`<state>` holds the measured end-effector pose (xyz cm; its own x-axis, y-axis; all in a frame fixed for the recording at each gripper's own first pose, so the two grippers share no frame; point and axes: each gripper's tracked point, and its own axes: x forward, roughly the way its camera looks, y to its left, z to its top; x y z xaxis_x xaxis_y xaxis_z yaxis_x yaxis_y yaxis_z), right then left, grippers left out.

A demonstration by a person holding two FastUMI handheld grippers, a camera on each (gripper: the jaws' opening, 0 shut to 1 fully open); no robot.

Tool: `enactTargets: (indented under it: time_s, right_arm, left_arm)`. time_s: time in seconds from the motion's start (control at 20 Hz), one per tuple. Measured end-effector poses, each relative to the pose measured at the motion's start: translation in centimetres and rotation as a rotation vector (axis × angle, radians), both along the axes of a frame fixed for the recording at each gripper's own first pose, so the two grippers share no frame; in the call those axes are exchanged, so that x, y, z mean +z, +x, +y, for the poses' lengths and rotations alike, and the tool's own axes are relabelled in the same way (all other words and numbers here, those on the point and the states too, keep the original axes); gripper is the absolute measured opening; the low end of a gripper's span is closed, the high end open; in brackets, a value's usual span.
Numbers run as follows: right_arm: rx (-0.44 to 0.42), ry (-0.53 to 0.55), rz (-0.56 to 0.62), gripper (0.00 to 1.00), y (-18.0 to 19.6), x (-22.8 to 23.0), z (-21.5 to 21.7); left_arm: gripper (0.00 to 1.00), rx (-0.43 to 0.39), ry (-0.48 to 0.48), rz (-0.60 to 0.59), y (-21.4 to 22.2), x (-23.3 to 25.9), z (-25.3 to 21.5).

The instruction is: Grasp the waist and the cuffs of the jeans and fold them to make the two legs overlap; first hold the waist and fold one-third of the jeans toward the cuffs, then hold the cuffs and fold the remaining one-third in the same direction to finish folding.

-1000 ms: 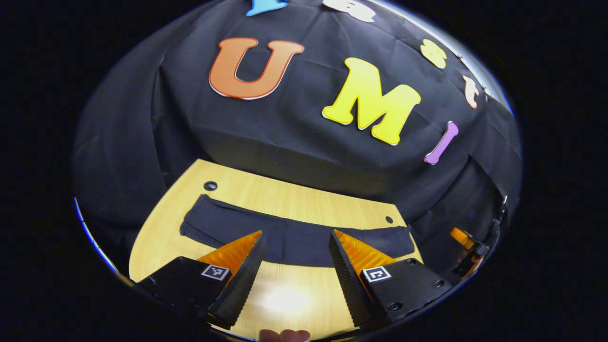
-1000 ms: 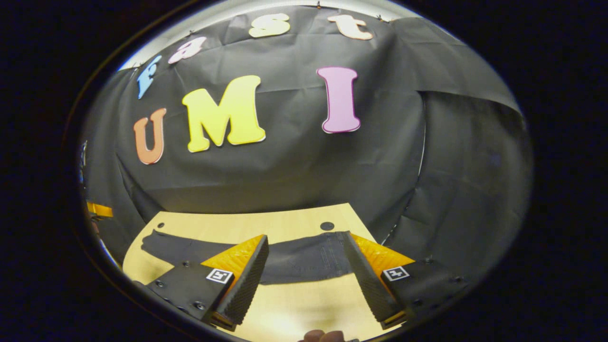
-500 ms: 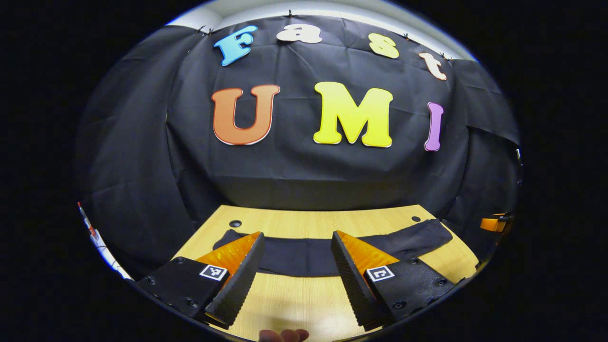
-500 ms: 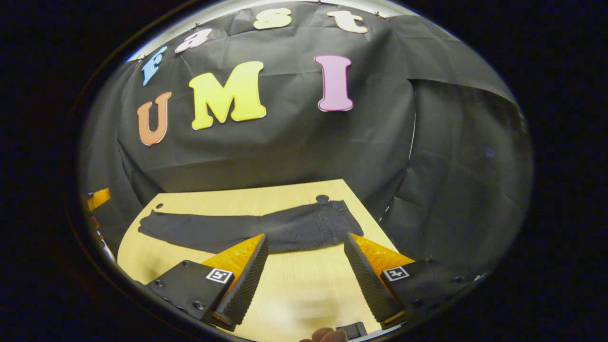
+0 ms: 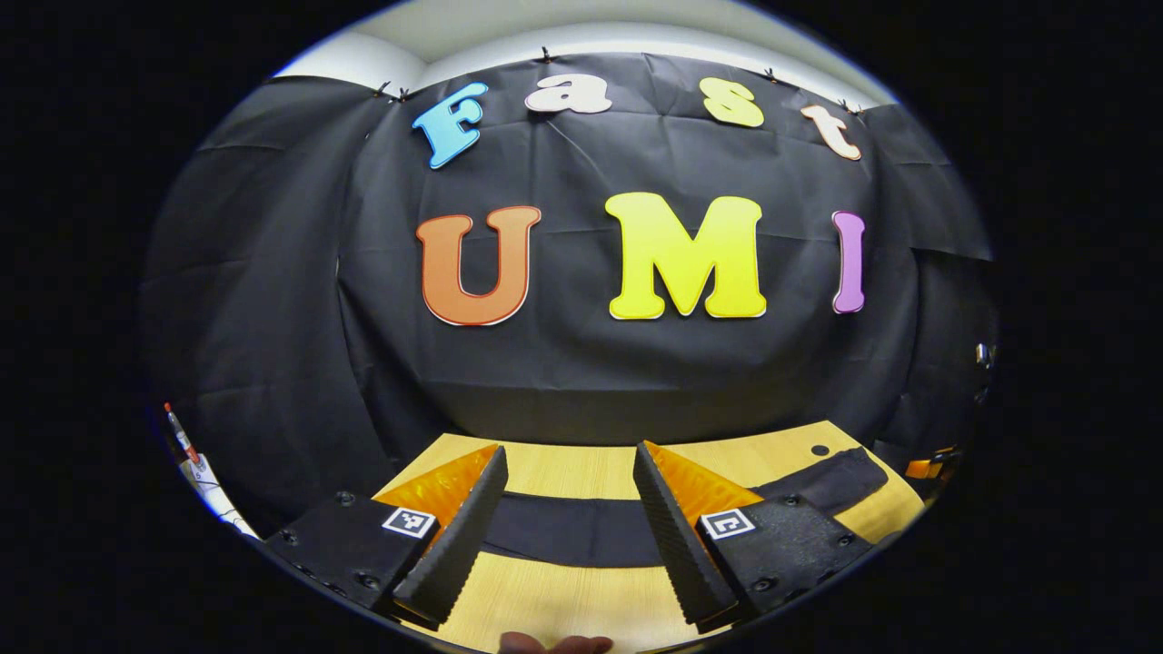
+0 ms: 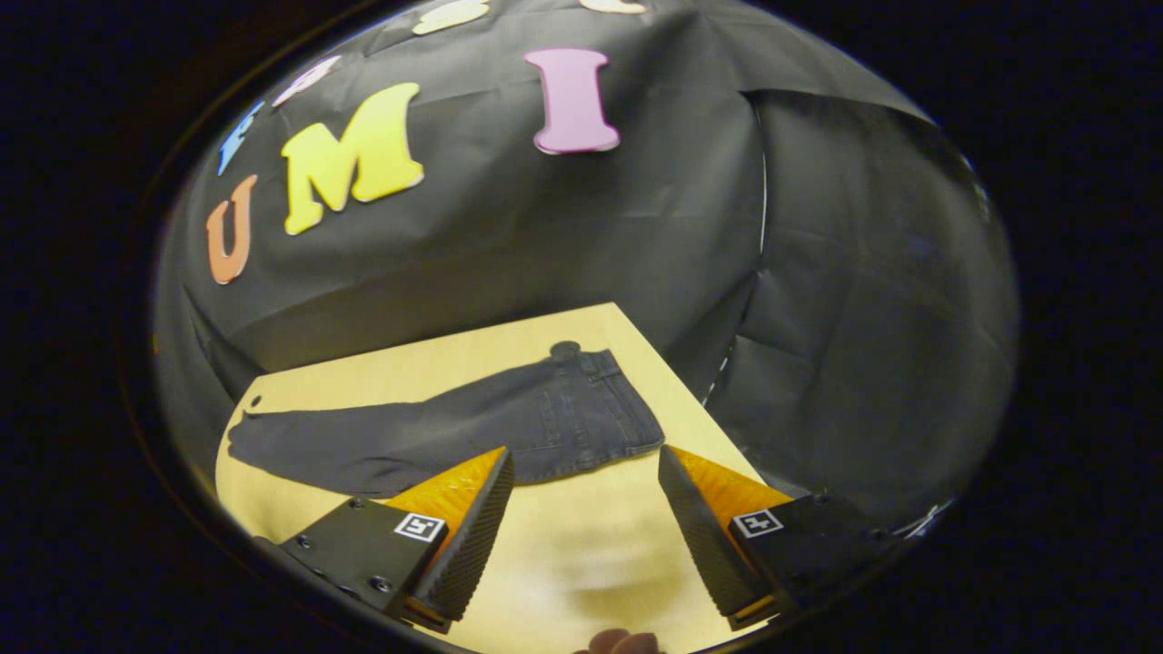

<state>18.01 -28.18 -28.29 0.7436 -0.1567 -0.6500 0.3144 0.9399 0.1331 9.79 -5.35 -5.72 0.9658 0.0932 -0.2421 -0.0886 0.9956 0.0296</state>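
The jeans [image 6: 454, 427] lie at full length, one layer, across the bench [image 6: 581, 554] at mid-frame. No third-fold is made. The left tool [image 5: 563, 536] and right tool [image 6: 586, 536] are both spread, holding nothing.

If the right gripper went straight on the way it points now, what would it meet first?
Probably the table: bare wood lies between the open fingers of the right gripper, just short of the jeans. The waist end lies slightly beyond, so a shallower line might reach denim first; depth is hard to judge.
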Motion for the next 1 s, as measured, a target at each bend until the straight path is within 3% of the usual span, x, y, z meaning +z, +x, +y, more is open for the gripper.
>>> enactTargets:
  time_s: [0.3, 0.35, 0.45, 0.5, 0.75, 1.0]
  right_arm:
    - [-0.068, 0.079, 0.087, 0.99, 5.6, -9.7, -4.7]
    - [-0.064, 0.078, 0.091, 0.94, 6.1, -10.4, -5.2]
    - [-0.052, 0.081, 0.085, 0.94, 7.1, -11.1, -5.4]
    - [-0.046, 0.095, 0.091, 0.99, 7.1, -11.6, -5.2]
    - [0.003, 0.129, 0.1, 0.96, 8.1, -13.2, -4.4]
    - [0.003, 0.132, 0.123, 0.41, 8.7, -13.0, -2.9]
  left_arm:
    - [0.9, 0.053, -0.004, 0.064, 1.3, -1.6, -0.7]
    - [0.9, 0.065, -0.012, 0.079, 1.5, -1.8, -0.7]
    - [0.9, 0.09, -0.022, 0.106, 1.5, -2.4, -0.3]
    - [0.9, 0.101, -0.024, 0.116, 1.5, -2.7, -0.1]
    - [0.9, 0.147, -0.071, 0.162, 1.1, -4.2, 0.5]
    - [0.9, 0.19, -0.118, 0.197, 0.4, -5.3, 1.4]
